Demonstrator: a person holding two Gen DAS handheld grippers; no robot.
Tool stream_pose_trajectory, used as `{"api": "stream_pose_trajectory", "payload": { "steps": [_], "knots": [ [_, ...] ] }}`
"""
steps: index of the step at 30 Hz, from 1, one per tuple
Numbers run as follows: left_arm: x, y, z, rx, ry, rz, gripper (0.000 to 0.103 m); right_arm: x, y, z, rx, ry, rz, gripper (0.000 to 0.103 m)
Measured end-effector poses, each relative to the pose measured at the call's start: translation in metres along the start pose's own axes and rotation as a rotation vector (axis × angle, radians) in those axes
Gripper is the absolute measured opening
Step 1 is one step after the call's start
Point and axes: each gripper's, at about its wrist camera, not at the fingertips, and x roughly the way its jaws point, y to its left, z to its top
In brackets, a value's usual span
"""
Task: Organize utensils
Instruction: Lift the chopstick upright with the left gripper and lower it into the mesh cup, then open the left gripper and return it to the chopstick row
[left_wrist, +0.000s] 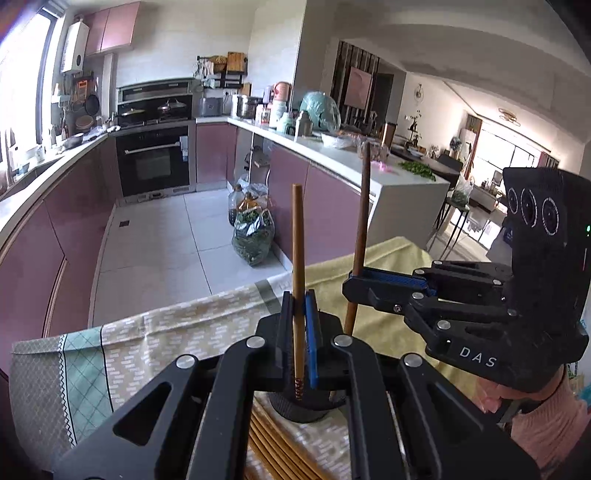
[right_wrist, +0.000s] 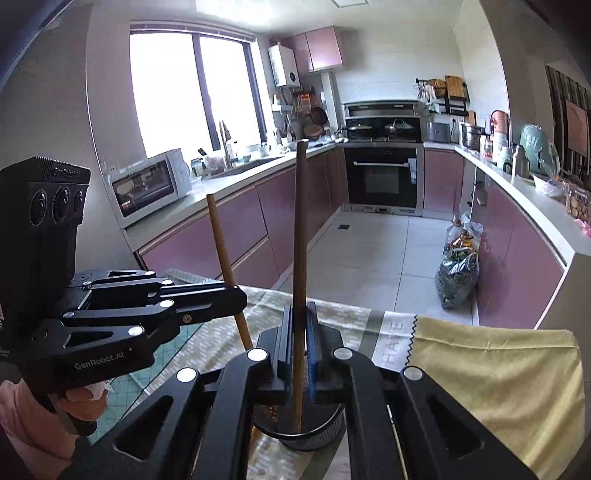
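Both grippers clench one chopstick apiece, held near upright over the black mesh holder (right_wrist: 306, 435) on the cloth-covered table (left_wrist: 147, 343), likely for dropping in tip-first: left gripper (left_wrist: 300, 332) grasps the lighter chopstick (left_wrist: 297, 258), right gripper (right_wrist: 300, 343) the darker chopstick (right_wrist: 300, 240).

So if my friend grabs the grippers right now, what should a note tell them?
Left hand-held gripper: shut on a light wooden chopstick, held upright.
Right hand-held gripper: shut on a darker chopstick, also upright.
Black mesh holder cup: on the patterned tablecloth, right below both grippers; the chopsticks' lower ends sit at its mouth.
More chopsticks lie on the cloth beside the cup.
Done: two chopsticks picked up.
Left: probably drop both into the cup, then fetch the rest.
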Motion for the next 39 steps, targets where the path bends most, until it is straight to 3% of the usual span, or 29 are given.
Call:
{"api": "stream_pose_trajectory", "payload": {
  "steps": [5,11,13,17,20,24,28,32,39],
  "knots": [
    [0.031,0.012,-0.016,-0.015,0.062,0.012,0.007,0.027,-0.003,-0.008,0.018,0.111,0.004,0.006],
    [0.051,0.029,-0.016,-0.047,0.081,0.026,0.008,0.044,-0.014,-0.007,0.065,0.126,-0.014,0.007],
    [0.053,0.031,-0.017,-0.064,0.082,0.029,0.013,0.044,-0.014,-0.008,0.073,0.119,-0.02,0.009],
    [0.041,0.034,-0.023,-0.067,0.054,0.056,0.015,0.039,-0.013,-0.011,0.079,0.09,-0.038,0.016],
    [0.023,0.033,-0.032,-0.057,0.007,0.093,0.024,0.026,-0.012,-0.013,0.075,0.054,-0.042,0.023],
    [-0.002,0.036,-0.047,-0.041,-0.035,0.147,0.031,-0.001,0.0,-0.022,0.057,-0.005,0.001,0.031],
    [-0.021,0.042,-0.073,-0.032,-0.03,0.177,0.033,-0.026,0.022,-0.042,0.011,-0.029,0.067,0.037],
    [-0.026,0.047,-0.105,-0.028,0.02,0.191,0.033,-0.022,0.04,-0.068,-0.005,0.04,0.106,0.039],
    [-0.017,0.058,-0.156,-0.054,0.129,0.195,0.033,0.019,0.051,-0.113,0.031,0.206,0.09,0.039]
  ]
}}
